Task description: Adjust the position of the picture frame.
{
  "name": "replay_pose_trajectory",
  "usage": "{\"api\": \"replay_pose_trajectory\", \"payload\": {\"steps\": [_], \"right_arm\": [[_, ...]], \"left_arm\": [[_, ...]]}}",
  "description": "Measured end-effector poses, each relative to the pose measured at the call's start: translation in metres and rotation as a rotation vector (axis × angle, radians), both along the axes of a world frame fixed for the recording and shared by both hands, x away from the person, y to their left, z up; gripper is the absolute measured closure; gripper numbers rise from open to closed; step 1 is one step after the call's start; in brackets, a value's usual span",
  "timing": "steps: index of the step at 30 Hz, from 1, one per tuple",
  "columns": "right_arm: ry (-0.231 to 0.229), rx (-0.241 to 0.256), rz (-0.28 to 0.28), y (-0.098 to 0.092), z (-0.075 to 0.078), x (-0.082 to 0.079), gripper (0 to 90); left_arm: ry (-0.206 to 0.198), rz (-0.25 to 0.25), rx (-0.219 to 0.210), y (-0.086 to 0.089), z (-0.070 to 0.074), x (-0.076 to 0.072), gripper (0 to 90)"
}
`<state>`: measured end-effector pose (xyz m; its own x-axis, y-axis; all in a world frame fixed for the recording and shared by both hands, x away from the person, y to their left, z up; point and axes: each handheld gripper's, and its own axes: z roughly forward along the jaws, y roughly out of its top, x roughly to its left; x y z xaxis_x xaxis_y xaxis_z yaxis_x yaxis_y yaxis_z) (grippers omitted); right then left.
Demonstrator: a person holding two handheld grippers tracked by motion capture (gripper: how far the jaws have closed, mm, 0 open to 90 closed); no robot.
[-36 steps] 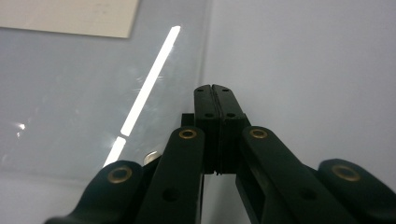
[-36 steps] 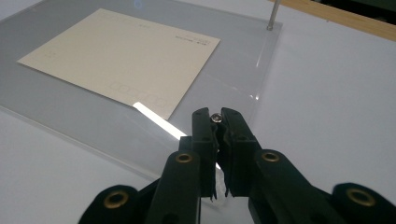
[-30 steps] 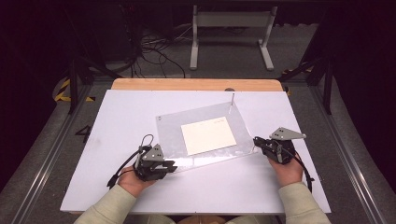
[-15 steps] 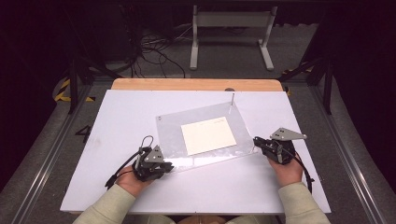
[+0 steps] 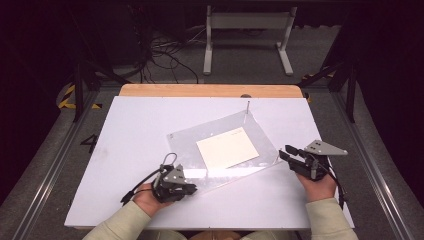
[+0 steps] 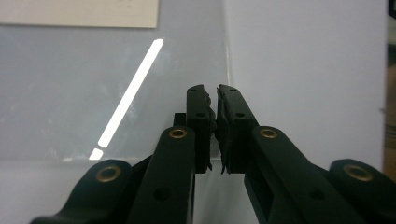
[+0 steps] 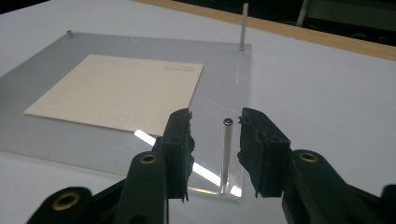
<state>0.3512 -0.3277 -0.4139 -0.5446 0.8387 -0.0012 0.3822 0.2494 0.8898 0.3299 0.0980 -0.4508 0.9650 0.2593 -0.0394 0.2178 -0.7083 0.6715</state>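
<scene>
A bright overhead light falls evenly on the white desk (image 5: 125, 150), while the floor around it sinks into near black. A thin white streak of glare crosses the clear plate (image 6: 70, 93) just left of the left hand-held gripper (image 6: 215, 91). Close-up jaws look soft; far edges blur slightly.

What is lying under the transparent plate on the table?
Under the transparent plate lies a cream paper sheet, on the white table. The sheet's underside is covered.
</scene>
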Motion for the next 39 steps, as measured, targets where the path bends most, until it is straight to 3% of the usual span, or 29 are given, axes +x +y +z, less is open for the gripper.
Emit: {"api": "replay_pose_trajectory", "payload": {"steps": [2, 6, 8, 10, 12, 14, 16, 18, 19, 21, 22, 23, 25, 28, 31, 33, 36, 39], "right_arm": [[-0.004, 0.007, -0.025, -0.008, 0.001, -0.004, 62.6], [0.000, 0.020, -0.066, -0.022, 0.000, -0.006, 62.9], [0.002, 0.023, -0.078, -0.026, -0.001, -0.006, 62.9], [0.009, 0.022, -0.083, -0.026, -0.003, -0.004, 63.0], [0.017, 0.011, -0.082, -0.024, -0.006, -0.002, 63.0], [0.023, -0.001, -0.076, -0.021, -0.008, 0.000, 62.9], [0.023, -0.007, -0.070, -0.020, -0.009, 0.000, 62.7], [0.024, 0.000, -0.077, -0.020, -0.009, 0.001, 62.7], [0.024, 0.004, -0.078, -0.021, -0.009, 0.001, 62.6], [0.027, 0.002, -0.080, -0.020, -0.010, 0.002, 62.6], [0.030, 0.001, -0.081, -0.019, -0.010, 0.002, 62.6], [0.030, -0.002, -0.078, -0.018, -0.010, 0.002, 62.6], [0.030, -0.005, -0.078, -0.017, -0.010, 0.002, 62.5], [0.034, -0.003, -0.079, -0.017, -0.012, 0.003, 62.5], [0.043, -0.003, -0.083, -0.016, -0.014, 0.005, 62.5], [0.043, -0.003, -0.082, -0.015, -0.014, 0.006, 62.5], [0.042, -0.005, -0.084, -0.014, -0.015, 0.007, 62.4], [0.044, -0.002, -0.090, -0.015, -0.015, 0.007, 62.4]], "left_arm": [[0.008, -0.027, -0.006, -0.009, 0.000, -0.004, 84.1], [0.073, -0.068, -0.062, -0.026, -0.004, -0.007, 84.0], [0.072, -0.089, -0.061, -0.036, -0.003, -0.010, 84.0], [0.038, -0.119, -0.029, -0.046, -0.001, -0.013, 84.0], [0.041, -0.133, 0.002, -0.049, 0.003, -0.012, 83.6], [0.072, -0.132, -0.037, -0.041, 0.007, -0.006, 81.0], [0.045, -0.051, -0.100, -0.023, 0.016, 0.006, 74.0], [0.028, 0.130, -0.211, 0.004, 0.026, 0.027, 60.9], [0.005, 0.255, -0.233, 0.020, 0.029, 0.041, 57.3], [-0.056, 0.473, -0.179, 0.038, 0.029, 0.060, 55.8], [-0.062, 0.536, -0.159, 0.045, 0.028, 0.068, 55.0], [-0.036, 0.543, -0.157, 0.048, 0.025, 0.074, 58.2], [-0.070, 0.551, -0.101, 0.049, 0.019, 0.083, 59.8], [-0.036, 0.537, -0.078, 0.045, 0.006, 0.094, 61.5], [-0.030, 0.557, -0.059, 0.043, -0.004, 0.102, 63.7], [-0.056, 0.562, -0.054, 0.043, -0.006, 0.103, 70.8], [-0.055, 0.547, -0.054, 0.043, -0.006, 0.103, 82.9], [-0.087, 0.546, -0.017, 0.039, -0.005, 0.100, 83.7]]}}
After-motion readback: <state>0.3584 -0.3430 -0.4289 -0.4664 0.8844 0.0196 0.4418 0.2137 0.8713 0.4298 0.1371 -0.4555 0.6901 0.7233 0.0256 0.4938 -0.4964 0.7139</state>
